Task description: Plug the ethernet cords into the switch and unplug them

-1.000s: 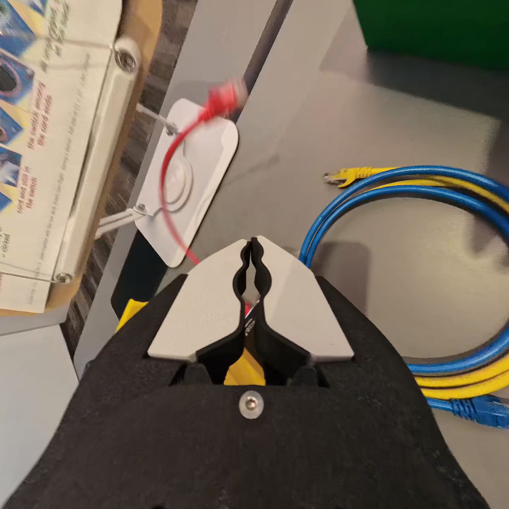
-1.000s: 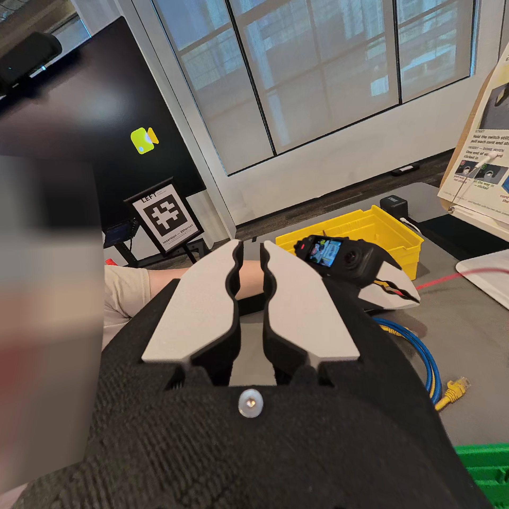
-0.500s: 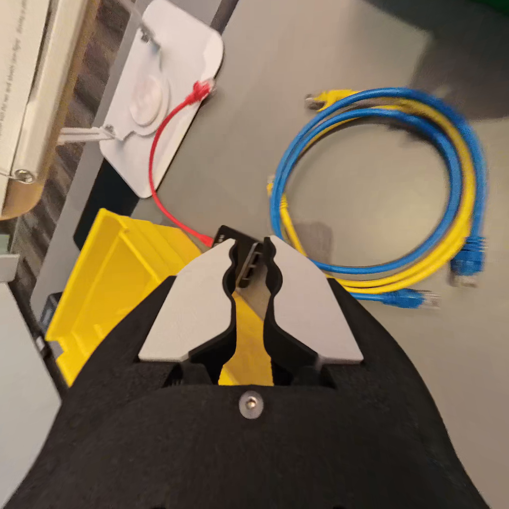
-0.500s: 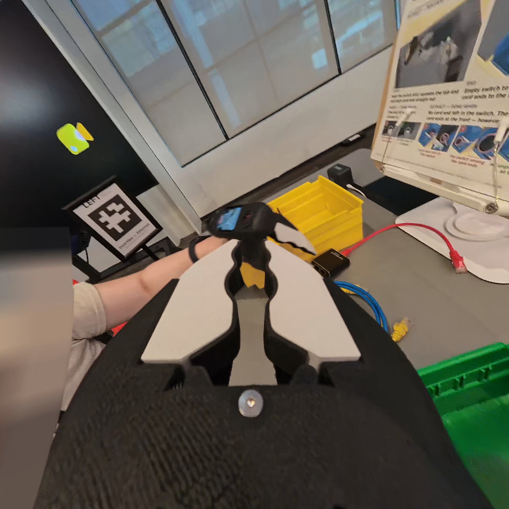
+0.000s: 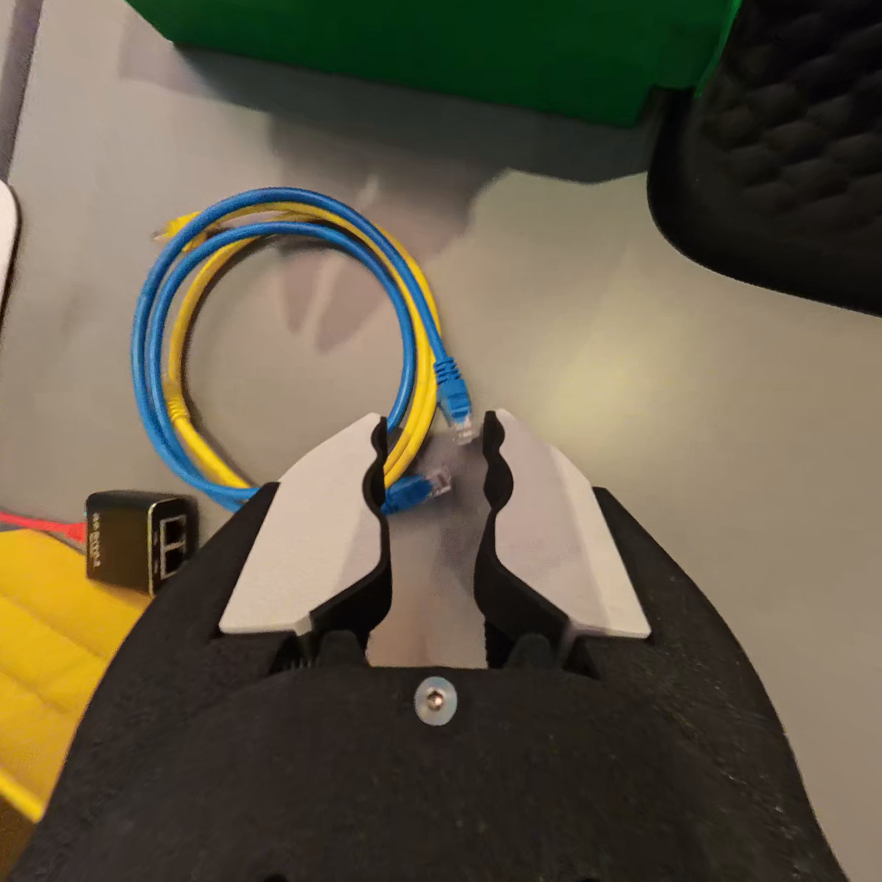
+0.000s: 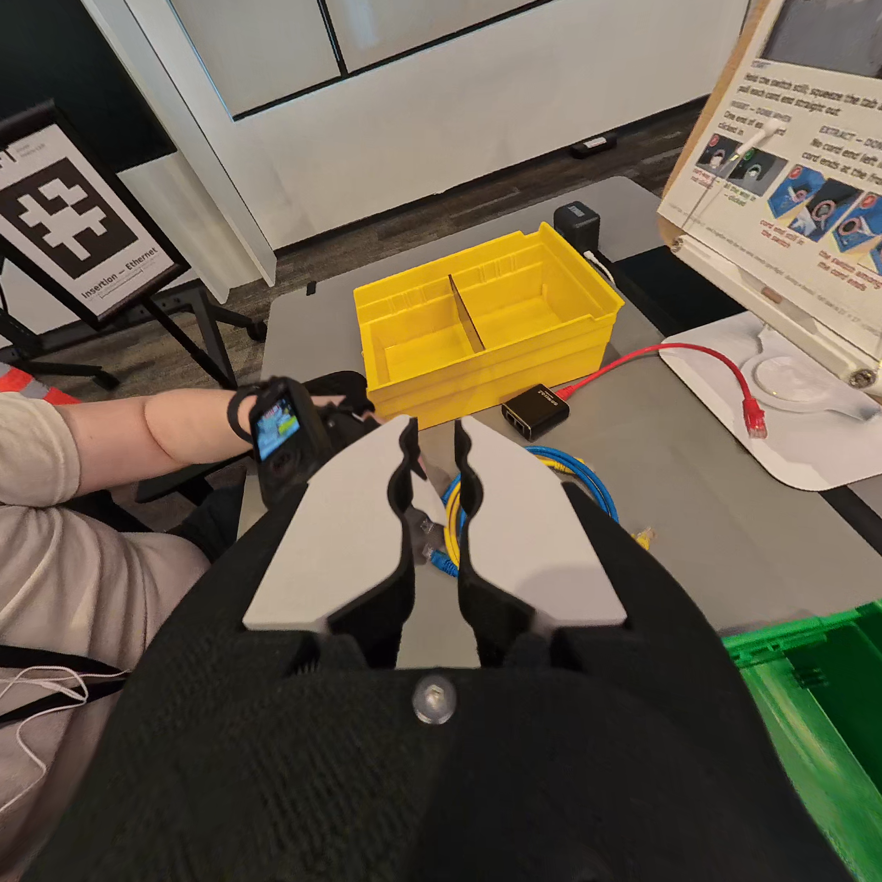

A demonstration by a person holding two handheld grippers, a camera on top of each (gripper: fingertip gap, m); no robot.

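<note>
Table (image 6: 716, 549): grey, carrying everything below.
Green bin (image 5: 429, 52): at the table edge on the right gripper's side, just behind the cords in the left wrist view.
Yellow bin (image 6: 482, 324): two compartments split by a divider, both looking empty; the switch sits just in front of it.
Right gripper (image 6: 434, 458): jaws parted with nothing between them, hovering above the cord coil and aimed down at it.
Left gripper (image 5: 432, 429): jaws spread wide, empty, low over the two blue plugs (one plug lies right between the fingertips, the other near the left finger).
Blue cord (image 5: 143, 334): coiled on the table with both ends free.
Yellow cord (image 5: 181, 329): coiled inside the same loop, its plugs loose too.
Red cord (image 6: 668, 351): one end plugged into the back of the switch, the other lying free on the white stand base (image 6: 716, 439).
Switch (image 5: 138, 539): small black box, two front ports facing the cords and both vacant.
Step in hand: probably picking a blue plug to insert; only the red cord is in so far.
Next move calls for: closing the left jaws on the plug's boot, not the clear tip, so that the latch stays free, then turning it to face a front port. The switch is light and may slide, so the right gripper likely needs to steady it.
</note>
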